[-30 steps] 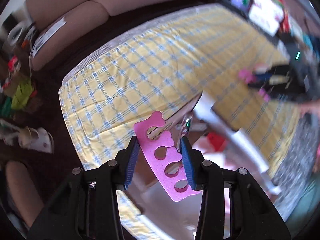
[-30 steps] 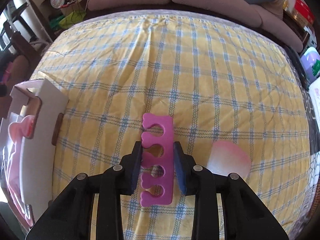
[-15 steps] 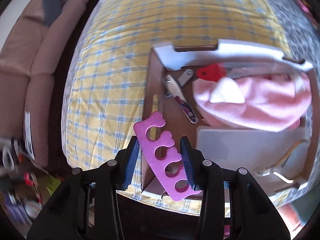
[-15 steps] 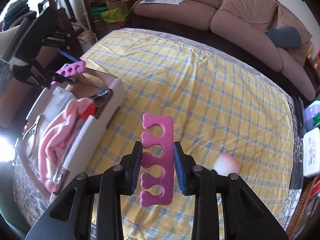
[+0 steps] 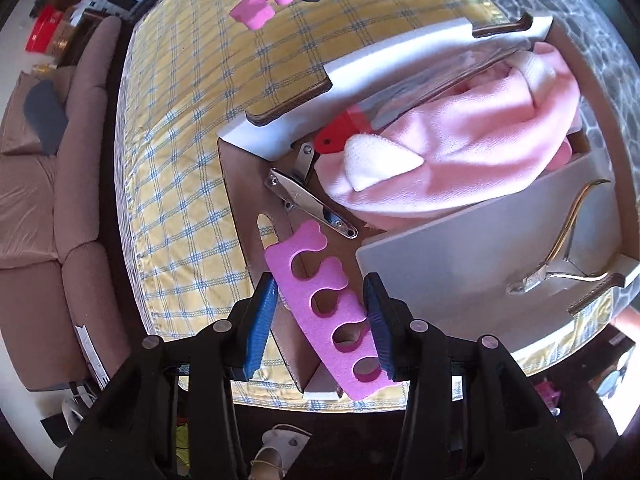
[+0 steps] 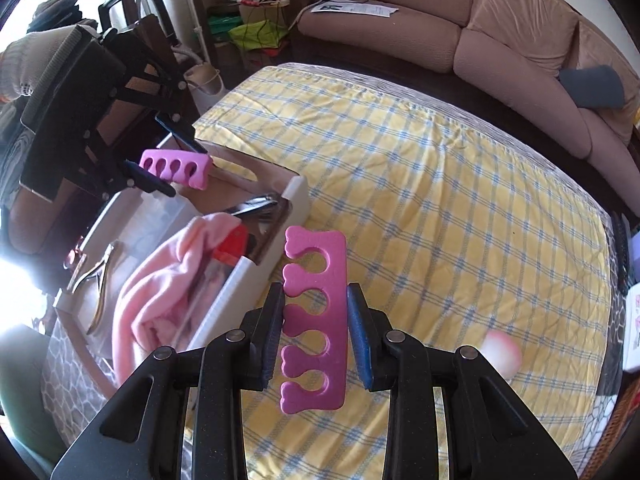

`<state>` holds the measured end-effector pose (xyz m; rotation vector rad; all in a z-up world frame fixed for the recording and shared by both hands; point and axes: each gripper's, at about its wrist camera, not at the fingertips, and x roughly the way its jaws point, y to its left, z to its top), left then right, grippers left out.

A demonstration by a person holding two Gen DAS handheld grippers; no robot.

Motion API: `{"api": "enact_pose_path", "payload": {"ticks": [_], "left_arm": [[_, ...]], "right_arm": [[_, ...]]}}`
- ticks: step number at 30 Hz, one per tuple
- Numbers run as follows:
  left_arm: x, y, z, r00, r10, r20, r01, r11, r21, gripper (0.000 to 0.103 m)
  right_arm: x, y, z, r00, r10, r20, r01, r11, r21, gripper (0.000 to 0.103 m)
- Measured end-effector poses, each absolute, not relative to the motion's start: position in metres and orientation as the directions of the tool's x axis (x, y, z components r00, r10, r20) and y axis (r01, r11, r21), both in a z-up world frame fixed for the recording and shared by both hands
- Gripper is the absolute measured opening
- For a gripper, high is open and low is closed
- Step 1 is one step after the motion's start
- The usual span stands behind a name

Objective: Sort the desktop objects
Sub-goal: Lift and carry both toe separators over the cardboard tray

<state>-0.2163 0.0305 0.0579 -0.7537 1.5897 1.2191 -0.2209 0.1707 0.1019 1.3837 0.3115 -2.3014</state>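
1. Left gripper (image 5: 320,316), lower centre of the left wrist view: blue-padded fingers (image 5: 262,312) closed on a pink toe separator (image 5: 324,308), held slanted, upper end toward the frame's centre, over the near corner of the box (image 5: 400,52).
2. Right gripper (image 6: 316,332), lower centre of the right wrist view: fingers (image 6: 358,332) clamped on a second pink toe separator (image 6: 316,312), upright, above the yellow checked cloth (image 6: 440,200), just right of the box.
3. Inside the box: pink towel (image 5: 460,136), nail clipper (image 5: 308,204), cuticle nipper (image 5: 568,240).
4. Lower right, on the cloth: pink-white round sponge (image 6: 502,354).
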Motion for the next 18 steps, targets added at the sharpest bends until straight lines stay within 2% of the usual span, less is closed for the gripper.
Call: {"api": "enact_pose_path", "payload": {"ticks": [4, 8, 10, 14, 18], "left_arm": [[-0.215, 0.034, 0.056, -0.329, 0.092, -0.94, -0.876, 0.342, 0.34, 0.044], [-0.217, 0.035, 0.057, -0.338, 0.102, -0.936, -0.871, 0.343, 0.352, 0.056], [-0.218, 0.035, 0.063, -0.333, 0.116, -0.936, -0.88, 0.319, 0.352, 0.055], [-0.22, 0.02, 0.096, -0.3, 0.217, -0.929, -0.932, 0.14, 0.334, 0.056], [-0.219, -0.007, 0.123, -0.245, 0.331, -0.911, -0.969, -0.125, 0.215, 0.059]], "right_arm": [[-0.221, 0.163, 0.106, -0.404, -0.269, -0.874, 0.478, -0.877, 0.049, 0.031], [-0.221, 0.157, 0.111, -0.403, -0.293, -0.867, 0.482, -0.873, 0.071, 0.031], [-0.221, 0.155, 0.114, -0.404, -0.299, -0.865, 0.486, -0.871, 0.073, 0.031], [-0.224, 0.145, 0.119, -0.406, -0.309, -0.86, 0.507, -0.859, 0.069, 0.031], [-0.228, 0.122, 0.128, -0.414, -0.327, -0.85, 0.565, -0.824, 0.042, 0.031]]}}
